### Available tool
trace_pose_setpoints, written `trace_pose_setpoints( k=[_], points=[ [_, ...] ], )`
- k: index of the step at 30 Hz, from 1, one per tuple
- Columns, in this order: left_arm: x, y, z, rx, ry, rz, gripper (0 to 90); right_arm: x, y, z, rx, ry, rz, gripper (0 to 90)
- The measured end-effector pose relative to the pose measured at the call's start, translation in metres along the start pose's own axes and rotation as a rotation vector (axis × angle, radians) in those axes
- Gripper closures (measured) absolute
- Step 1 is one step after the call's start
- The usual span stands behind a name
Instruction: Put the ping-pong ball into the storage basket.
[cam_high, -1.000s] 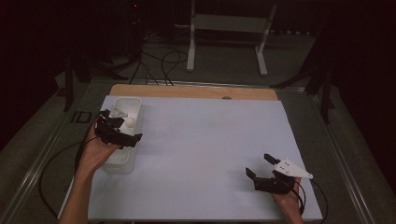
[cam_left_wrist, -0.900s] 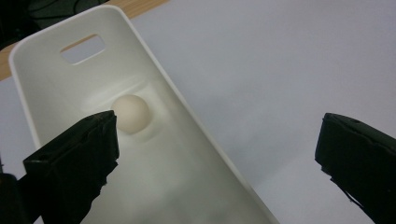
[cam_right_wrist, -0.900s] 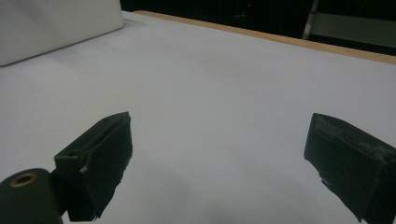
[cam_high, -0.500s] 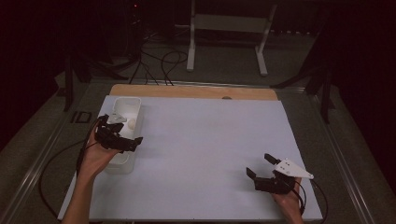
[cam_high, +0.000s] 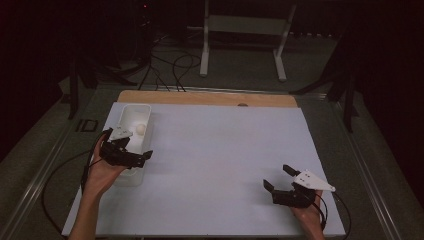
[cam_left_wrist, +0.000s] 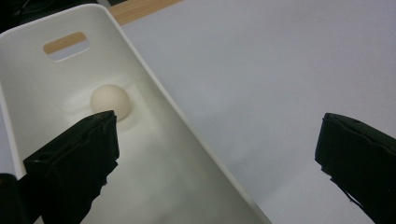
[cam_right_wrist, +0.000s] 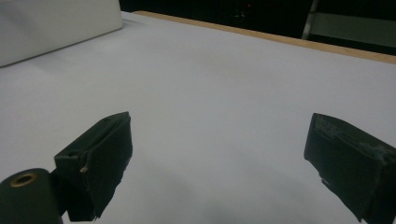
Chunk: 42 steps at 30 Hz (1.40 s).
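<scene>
White plastic forms the long bin (cam_high: 131, 131) at the left edge of the bench (cam_high: 215, 160), and one pale ball (cam_left_wrist: 110, 100) rests on its floor toward the far end, below the slot handle in the end wall. The left gripper (cam_high: 134, 156) hangs over the bin's near half with its fingers (cam_left_wrist: 74, 163) spread wide and holding nothing. In the left gripper view one finger sits above the bin's interior, while the other lies out over the bare bench, so the bin's side wall runs between them.

The ball lies just beyond the tip of the finger inside the bin, close to it but not between the pair, and I cannot tell whether they touch. If the step is to pick the ball up, it would go best by shifting the gripper sideways until both fingers stand inside the walls, then moving forward and down so the ball sits centred in the gap. Closing should be slow, since a round, light ball in a smooth bin is likely to roll off or squirt out from a lopsided pinch.

The right gripper (cam_high: 281, 181) rests low over the near right part of the bench, well apart from the bin, its fingers (cam_right_wrist: 95, 161) also spread and empty.
</scene>
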<state>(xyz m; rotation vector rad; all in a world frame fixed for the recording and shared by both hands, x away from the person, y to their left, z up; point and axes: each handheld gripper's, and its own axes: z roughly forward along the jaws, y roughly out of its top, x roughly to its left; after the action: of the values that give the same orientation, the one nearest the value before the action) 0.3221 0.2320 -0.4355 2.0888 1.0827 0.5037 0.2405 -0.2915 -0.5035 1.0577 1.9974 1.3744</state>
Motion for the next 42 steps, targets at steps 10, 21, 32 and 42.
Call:
trace_pose_setpoints(
  k=[10,21,32,42],
  points=[
    [-0.004,-0.009,-0.008,-0.055,-0.025,-0.011,0.3,0.001,0.000,0.000,0.001,0.003,0.000,7.6],
    [-0.011,-0.026,-0.014,-0.117,-0.047,-0.014,0.4,0.002,-0.001,0.001,0.005,0.004,0.000,7.6],
    [-0.017,-0.039,-0.016,-0.183,-0.056,0.008,0.4,0.002,-0.001,0.001,0.007,0.001,0.003,7.6],
    [-0.019,-0.049,-0.014,-0.216,-0.065,0.002,0.4,0.000,-0.001,0.001,0.013,0.000,0.004,7.6]
  ],
)
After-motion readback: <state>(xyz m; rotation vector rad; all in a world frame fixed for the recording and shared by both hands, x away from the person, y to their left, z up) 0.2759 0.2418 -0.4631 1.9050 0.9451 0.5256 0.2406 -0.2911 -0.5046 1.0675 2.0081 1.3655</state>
